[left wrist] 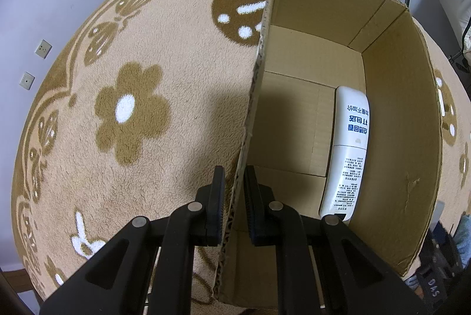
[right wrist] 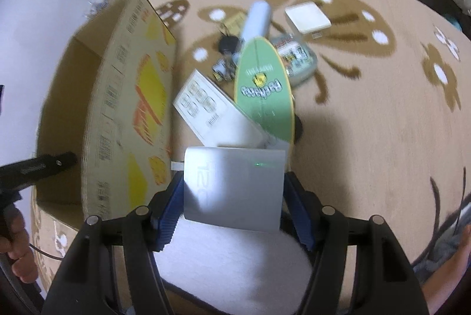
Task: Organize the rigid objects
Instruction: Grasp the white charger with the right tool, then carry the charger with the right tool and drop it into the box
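Over the flower-print rug (left wrist: 141, 109): left gripper (left wrist: 234, 176) pinches the cardboard box (left wrist: 403, 123) wall, right gripper (right wrist: 234, 182) clamps a grey-white flat device (right wrist: 235, 185).
Left jaws are nearly closed on the box's near wall edge, one finger outside, one inside; box stands open-topped with a white remote (left wrist: 347, 150) lying on its floor against the far-right wall. Right jaws sit partly open, blue pads pressed on both sides of the flat device, which shows a small green light; view is motion-blurred. Just beyond it on the rug is the pile: white printed box (right wrist: 212, 112), green oval board (right wrist: 263, 91), white cylinder (right wrist: 257, 19), white square case (right wrist: 307, 18), clear-lidded box (right wrist: 297, 57), small dark bits too blurry to tell. Cardboard box stands left of the pile.
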